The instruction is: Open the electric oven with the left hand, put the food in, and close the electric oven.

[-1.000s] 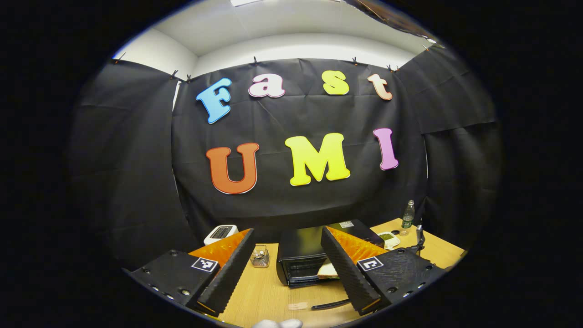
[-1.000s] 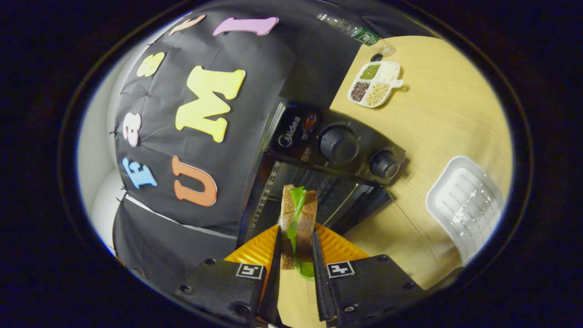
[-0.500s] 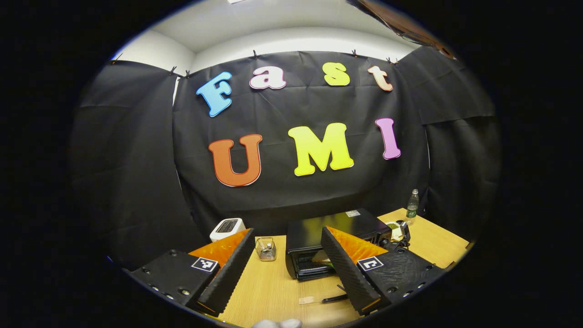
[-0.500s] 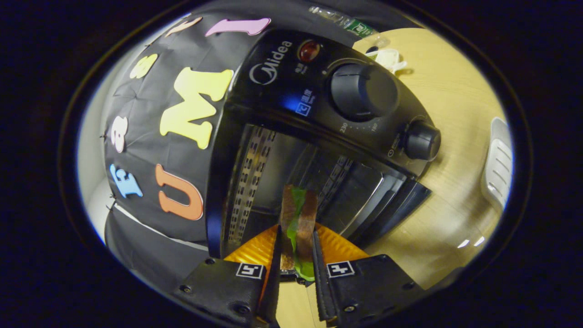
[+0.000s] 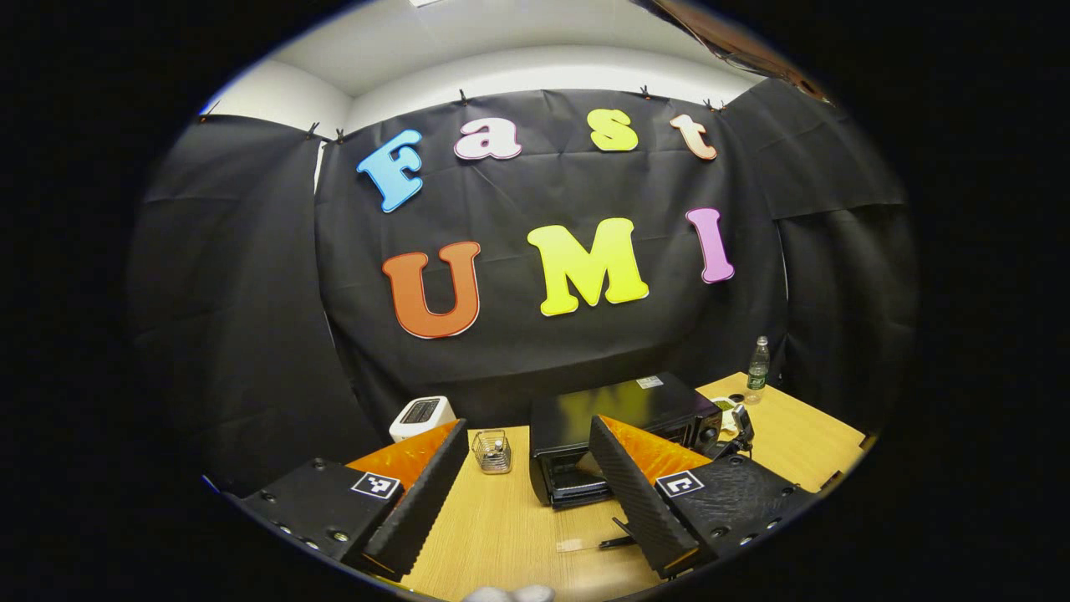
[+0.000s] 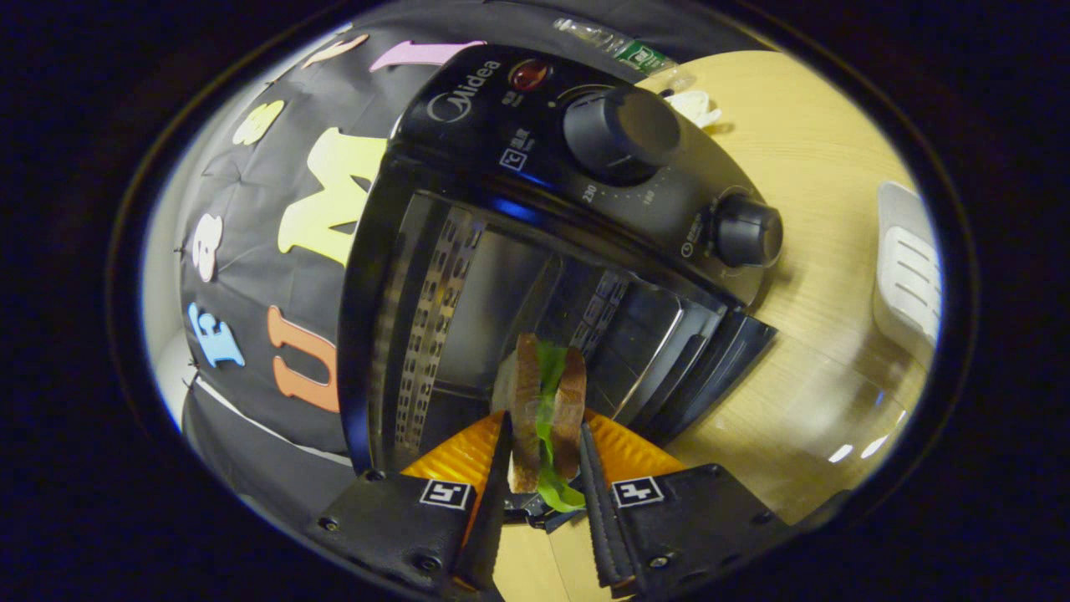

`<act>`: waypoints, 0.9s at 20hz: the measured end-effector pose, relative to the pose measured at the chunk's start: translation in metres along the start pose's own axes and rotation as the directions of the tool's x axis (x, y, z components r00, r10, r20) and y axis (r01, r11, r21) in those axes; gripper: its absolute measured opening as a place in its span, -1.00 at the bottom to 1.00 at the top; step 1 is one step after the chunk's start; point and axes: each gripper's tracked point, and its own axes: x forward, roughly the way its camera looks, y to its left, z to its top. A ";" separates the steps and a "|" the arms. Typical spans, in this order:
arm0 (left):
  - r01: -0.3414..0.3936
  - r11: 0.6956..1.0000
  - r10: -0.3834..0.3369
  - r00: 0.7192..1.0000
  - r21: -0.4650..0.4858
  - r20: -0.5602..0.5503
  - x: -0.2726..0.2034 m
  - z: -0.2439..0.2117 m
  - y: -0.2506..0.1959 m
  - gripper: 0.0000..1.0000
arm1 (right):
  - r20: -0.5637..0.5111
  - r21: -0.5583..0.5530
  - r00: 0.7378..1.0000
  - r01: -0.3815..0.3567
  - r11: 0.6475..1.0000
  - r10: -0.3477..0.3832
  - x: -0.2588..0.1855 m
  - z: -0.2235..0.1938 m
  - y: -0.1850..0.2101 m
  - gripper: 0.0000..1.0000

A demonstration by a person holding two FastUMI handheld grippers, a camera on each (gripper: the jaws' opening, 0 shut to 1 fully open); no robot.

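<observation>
Right claw (image 6: pixel 542 493): now I pinch the sandwich (image 6: pixel 547 410) on edge, bread sides against both fingers, so it slides in flat.
Sandwich: at the oven (image 6: pixel 535 209) mouth, door down.
Left claw (image 5: pixel 522 493): spread, empty, held back from the oven (image 5: pixel 619 426) to leave room.

Glossy oven (image 6: pixel 501 109), seemingly wood-grain table (image 6: pixel 819 150)

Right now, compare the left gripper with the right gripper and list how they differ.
The left gripper has its jaws spread wide and holds nothing; the right gripper is shut on the sandwich. The left gripper hangs back over the wooden table, away from the electric oven; the right gripper reaches into the oven's open mouth. Both point toward the oven.
</observation>
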 end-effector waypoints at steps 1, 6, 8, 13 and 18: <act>0.001 1.000 -0.001 1.000 0.002 0.002 -0.002 -0.001 0.000 0.91 | 0.008 -0.002 1.000 -0.003 1.000 0.003 -0.002 0.001 0.000 -0.14; 0.005 1.000 -0.005 1.000 0.001 0.008 -0.005 0.000 0.000 0.91 | 0.028 -0.064 0.998 0.055 0.996 -0.053 -0.006 0.007 -0.013 0.65; 0.006 1.000 -0.006 1.000 0.002 0.008 -0.008 0.000 0.000 0.91 | 0.044 -0.111 0.997 0.066 0.992 -0.061 -0.012 0.013 -0.012 0.83; 0.008 1.000 -0.008 1.000 -0.009 0.022 -0.011 0.003 -0.002 0.91 | 0.068 -0.283 0.993 0.116 0.952 -0.101 -0.039 0.035 -0.013 0.84; 0.002 0.999 -0.001 0.999 -0.032 0.037 -0.013 0.001 -0.005 0.91 | 0.041 -0.426 0.991 0.135 0.895 -0.130 -0.094 0.055 -0.009 0.99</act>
